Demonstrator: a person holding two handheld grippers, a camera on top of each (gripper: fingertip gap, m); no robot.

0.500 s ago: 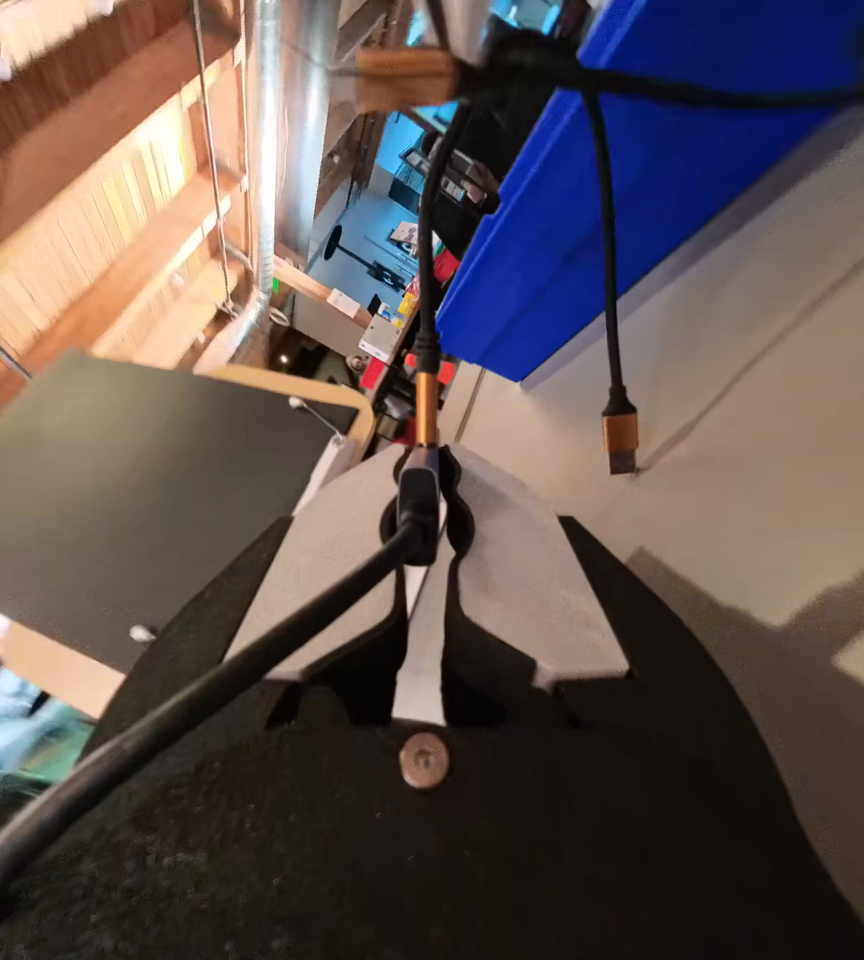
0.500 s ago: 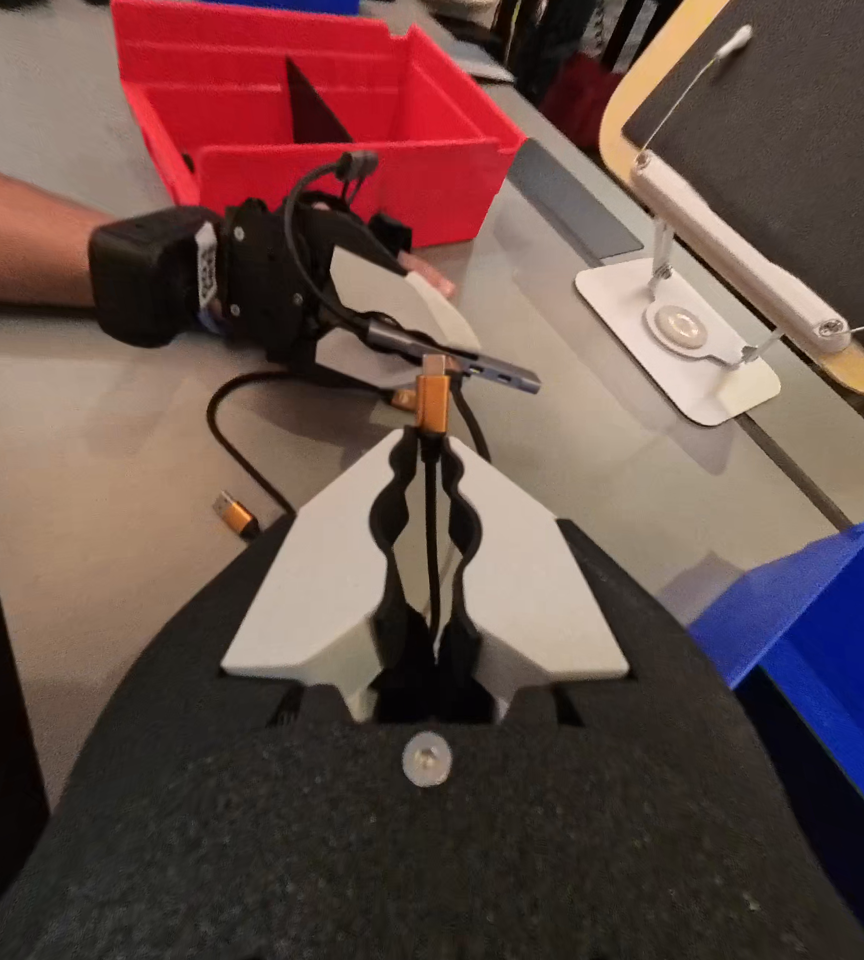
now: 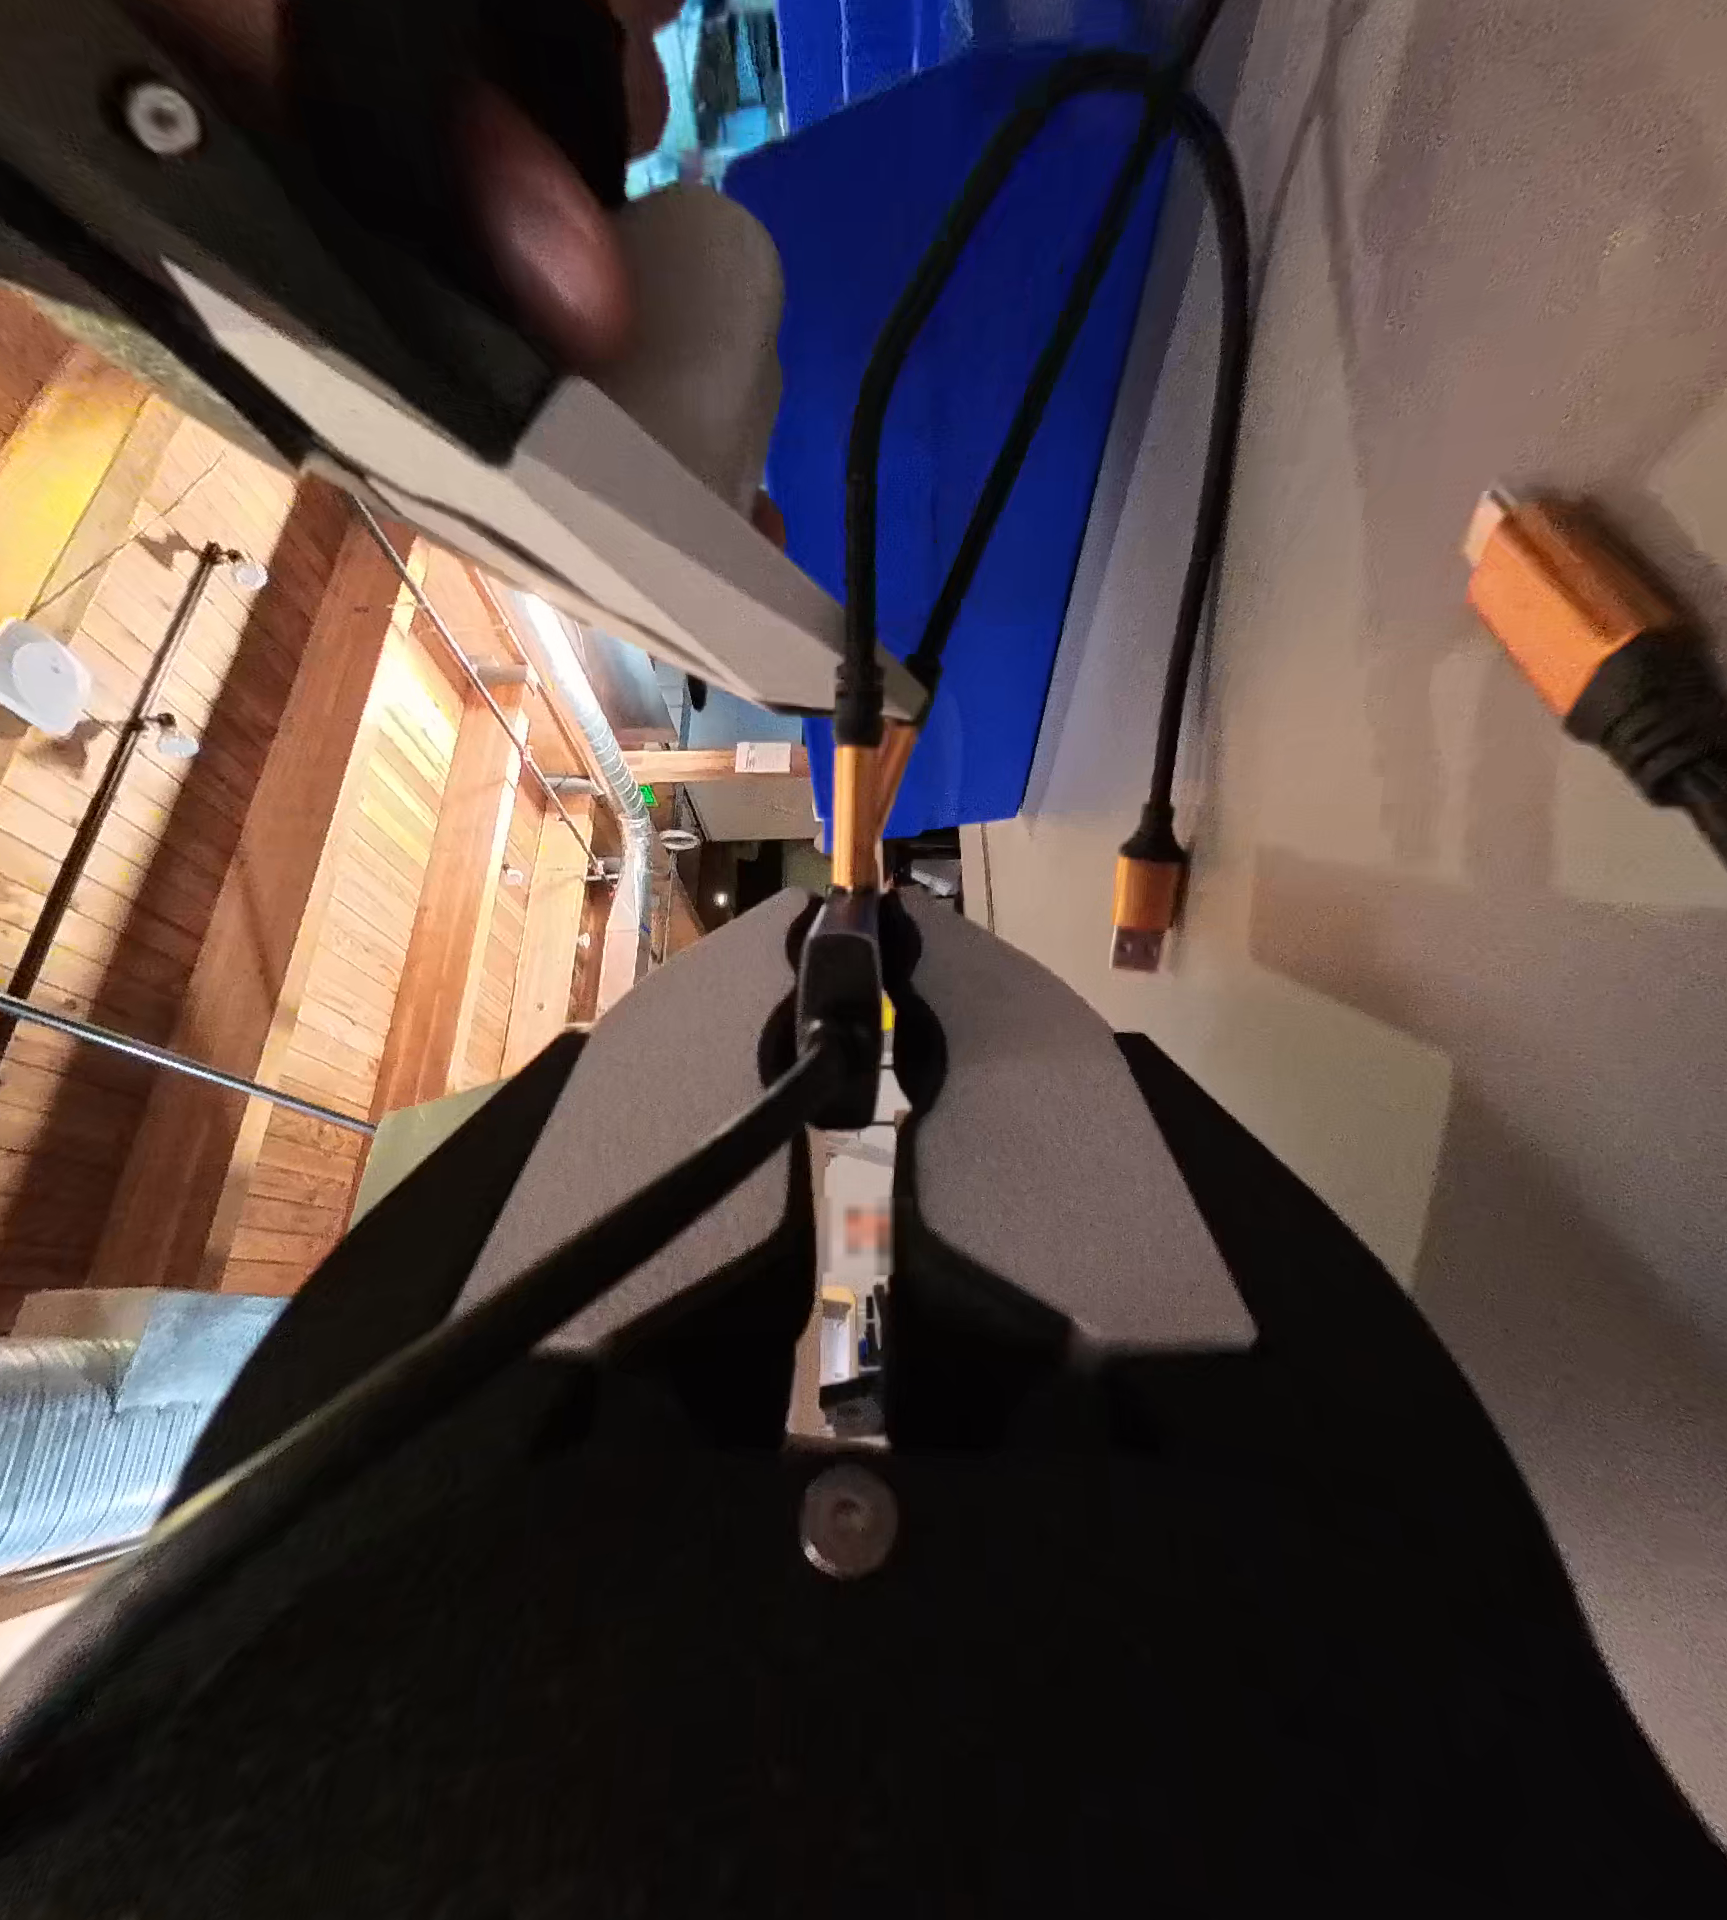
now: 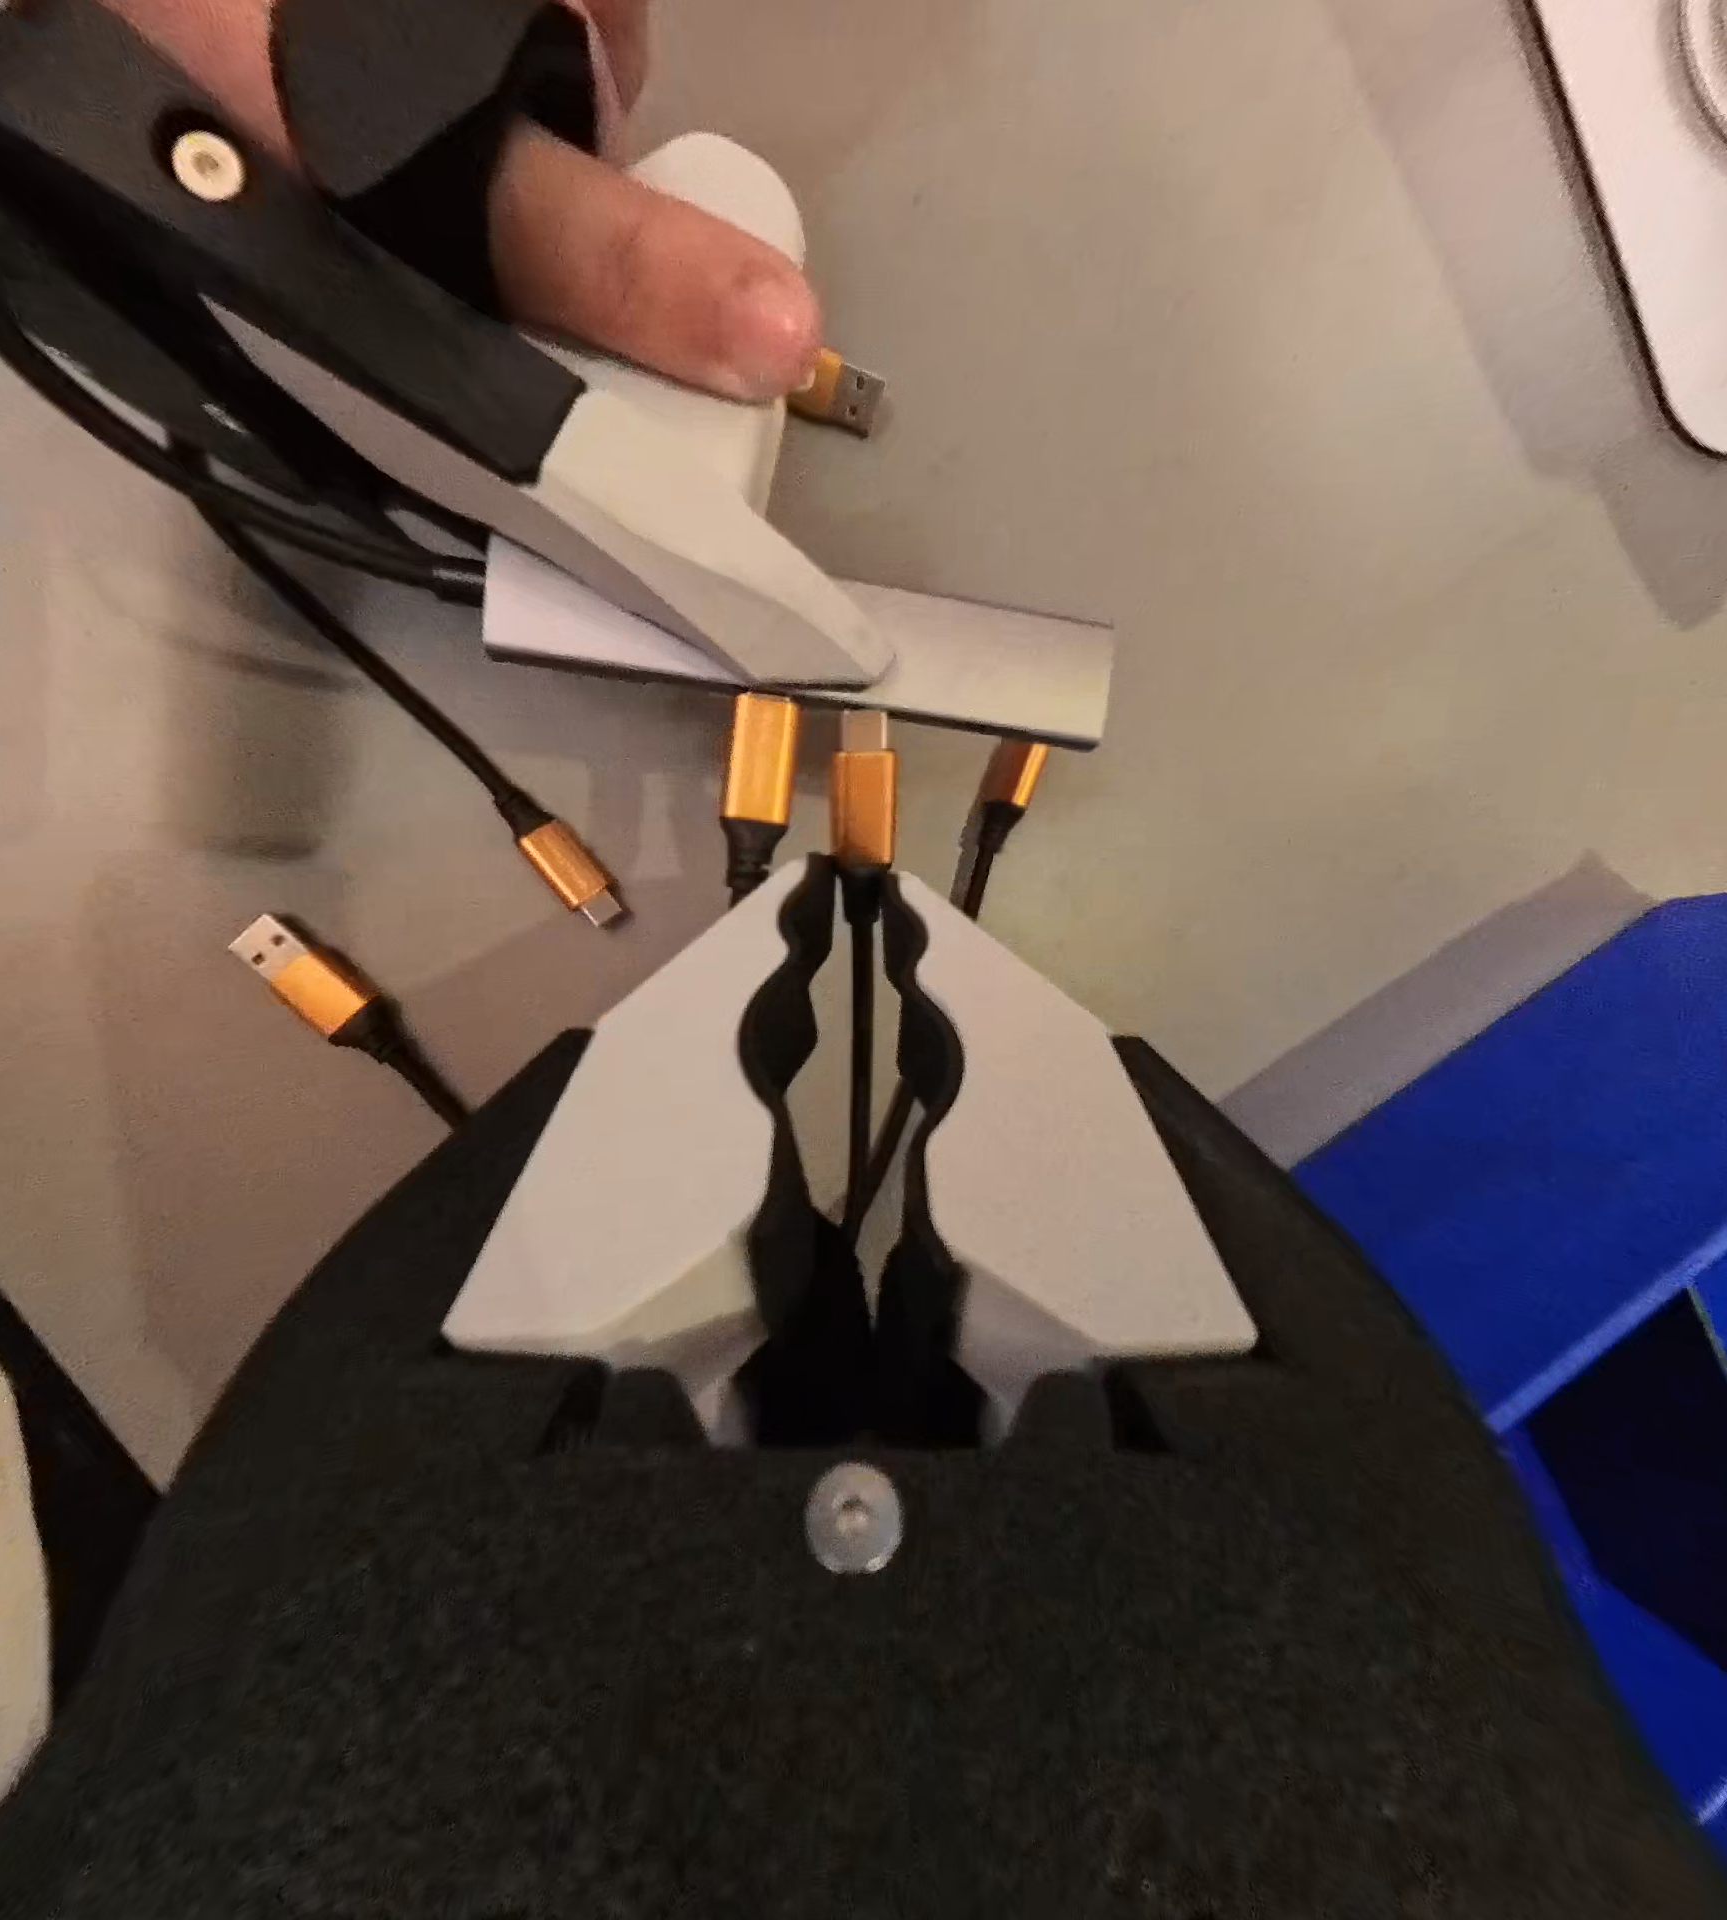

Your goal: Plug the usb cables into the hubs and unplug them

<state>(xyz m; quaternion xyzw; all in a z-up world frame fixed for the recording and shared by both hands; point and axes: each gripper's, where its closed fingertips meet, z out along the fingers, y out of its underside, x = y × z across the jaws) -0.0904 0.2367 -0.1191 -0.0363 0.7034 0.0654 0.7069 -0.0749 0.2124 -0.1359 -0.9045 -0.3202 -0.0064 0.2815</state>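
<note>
My left gripper [image 3: 843, 904] is shut on a flat grey USB hub [image 3: 838, 987], seen edge-on, with its black cable trailing back to the lower left. In the right wrist view the left gripper [image 4: 838, 655] holds the hub [image 4: 1004, 665] just above the grey table. My right gripper [image 4: 859, 873] is shut on an orange plug [image 4: 861, 810] whose metal tip meets the hub's near edge. Two other orange plugs [image 4: 760, 769] [image 4: 1015, 774] sit in the same edge. The right gripper also shows in the left wrist view [image 3: 869, 696].
Loose orange plugs lie on the table: a small one [image 4: 568, 862], a USB-A one [image 4: 303, 982] and another behind the hub [image 4: 838, 390]. A blue bin [image 4: 1565, 1143] stands at the right. A white stand base [image 4: 1721, 260] is at the far right. My left and right fingertips are right by each other.
The two grippers have drawn much closer together. The right gripper now looks steeply down on the hub, and the left view has swung round toward the ceiling.
</note>
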